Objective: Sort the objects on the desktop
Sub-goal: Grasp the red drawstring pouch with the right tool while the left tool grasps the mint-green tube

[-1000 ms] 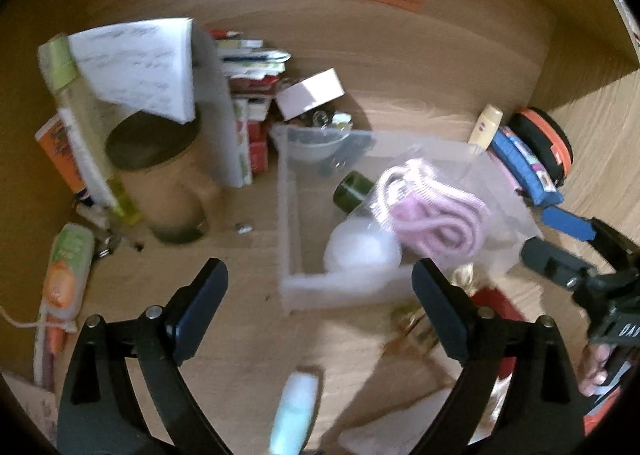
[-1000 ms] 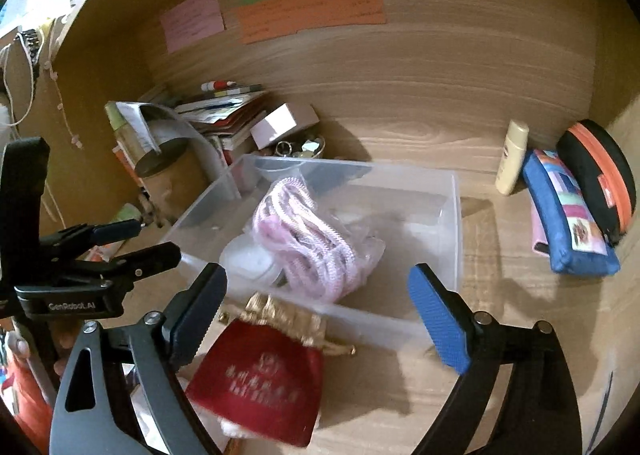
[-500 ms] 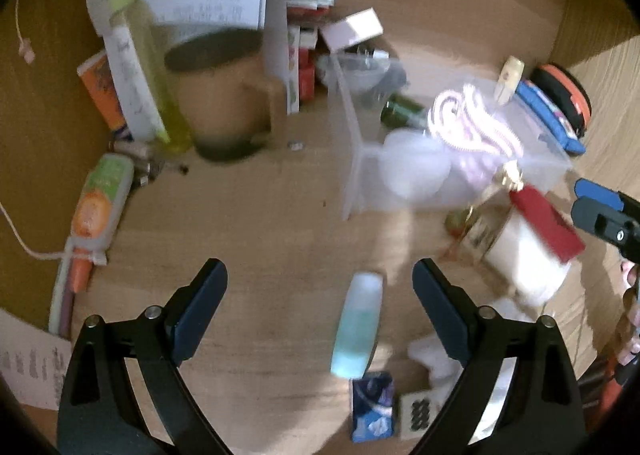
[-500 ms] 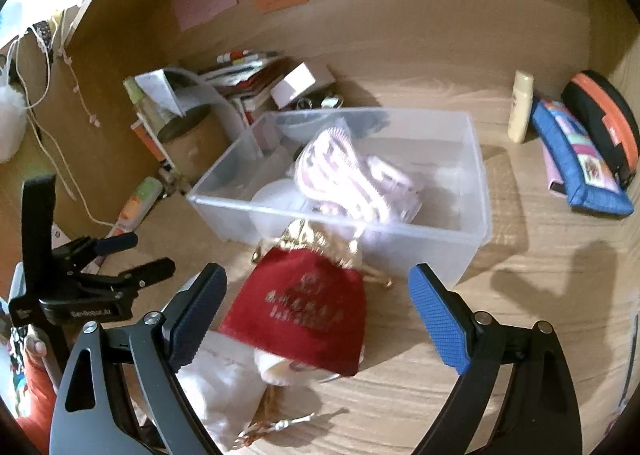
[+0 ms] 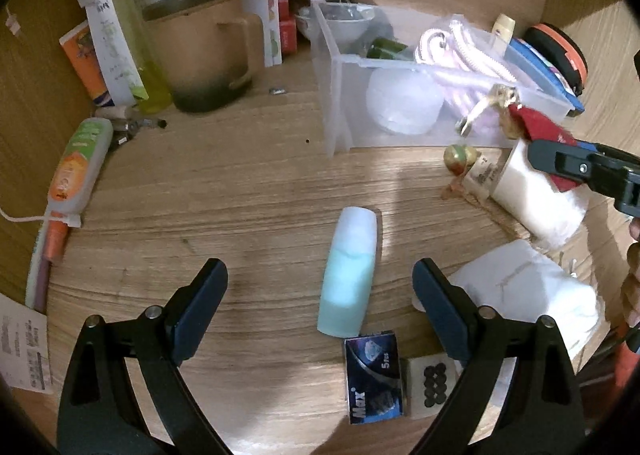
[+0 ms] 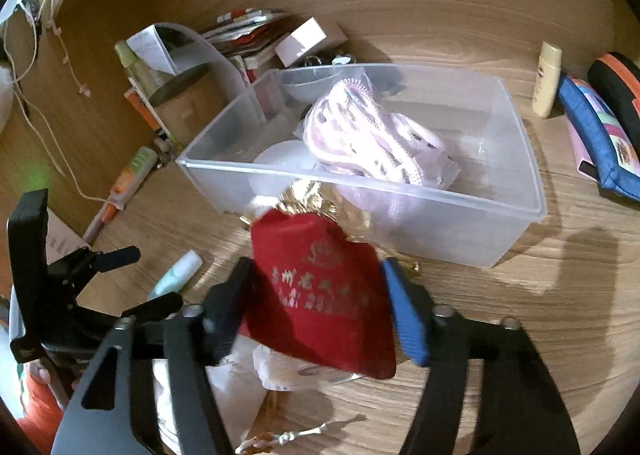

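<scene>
My right gripper (image 6: 316, 295) is shut on a red drawstring pouch (image 6: 316, 295) with gold trim, in front of the clear plastic bin (image 6: 400, 191). The bin holds a pink cord bundle (image 6: 368, 143) and a white round thing (image 6: 280, 159). The pouch (image 5: 540, 127) also shows in the left wrist view with the right gripper's fingers (image 5: 560, 163) on it. My left gripper (image 5: 320, 291) is open and empty above the desk. A pale blue tube (image 5: 350, 275) lies flat between its fingers. The same bin (image 5: 340, 95) stands further back.
A tan mug (image 5: 200, 51), a yellow-green bottle (image 5: 128, 31) and papers stand back left. An orange-green tube (image 5: 76, 167) lies left. A dark blue box (image 5: 374, 371) and white pouches (image 5: 528, 291) lie near. A blue pencil case (image 6: 596, 143) and cream tube (image 6: 546, 79) lie right.
My right gripper has closed on the red pouch. My left gripper has pulled back and down toward the pale blue tube, still open.
</scene>
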